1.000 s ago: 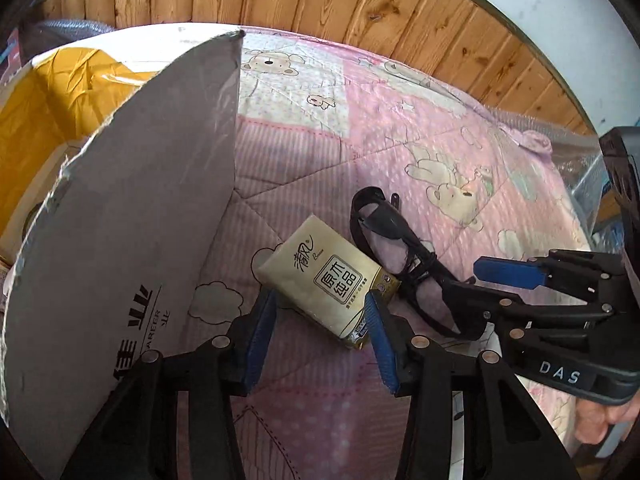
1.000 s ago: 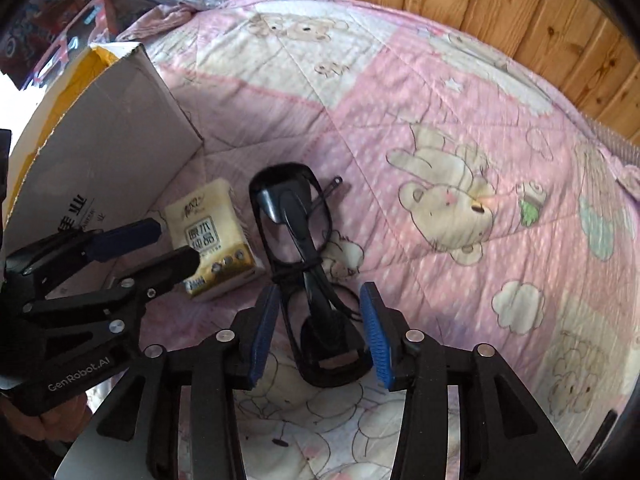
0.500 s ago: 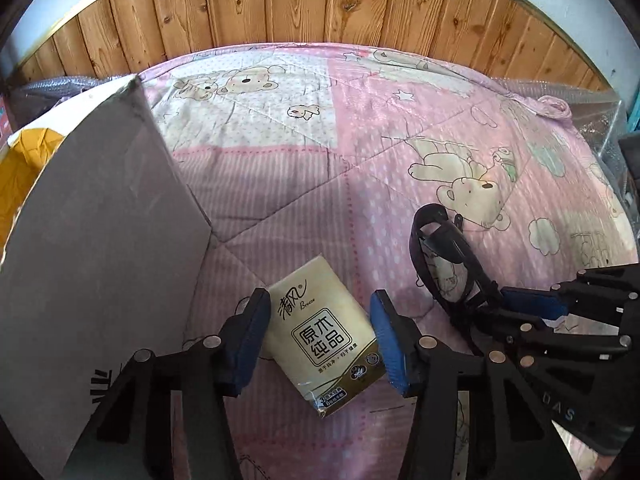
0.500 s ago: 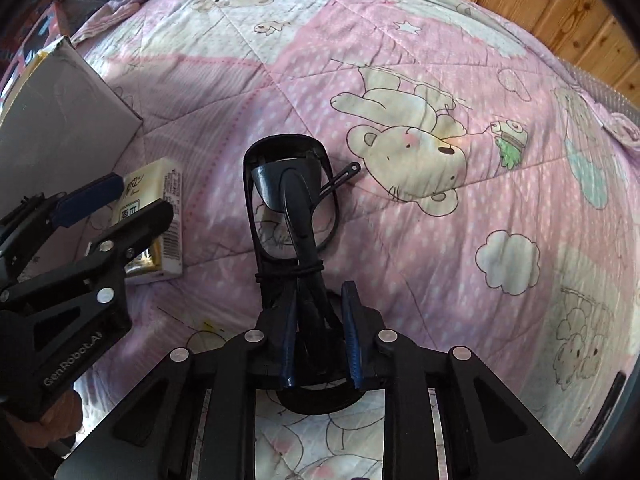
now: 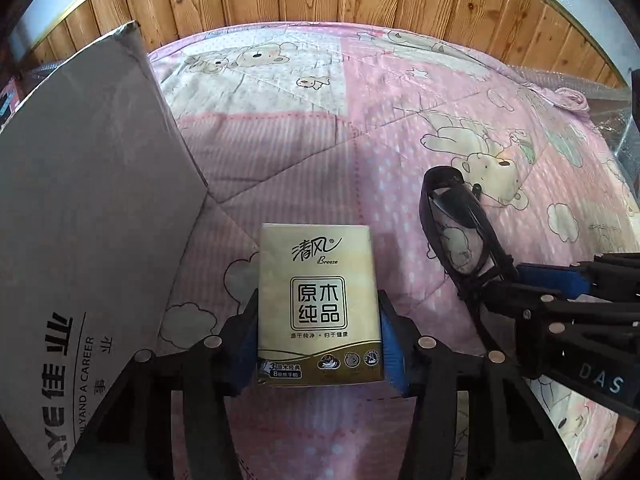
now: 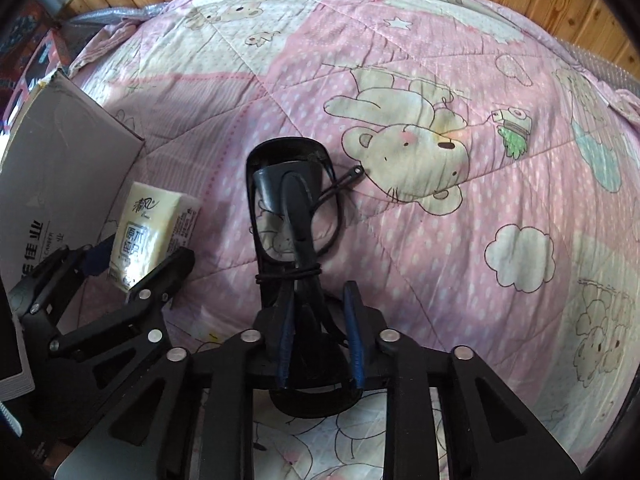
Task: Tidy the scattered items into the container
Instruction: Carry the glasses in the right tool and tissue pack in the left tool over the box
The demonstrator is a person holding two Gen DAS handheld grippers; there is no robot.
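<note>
Tissue pack (image 5: 318, 304): rectangular, gold-yellow wrapper, printed face up, held at its long sides between two blue pads, near end raised off the pink bed quilt (image 5: 280, 152).

Glasses (image 6: 294, 216): black frame, clear lenses, temples folded and bound with a thin black band, clamped at the near end.

Cardboard box (image 5: 88, 208): grey wall upright, left of the pack.
</note>
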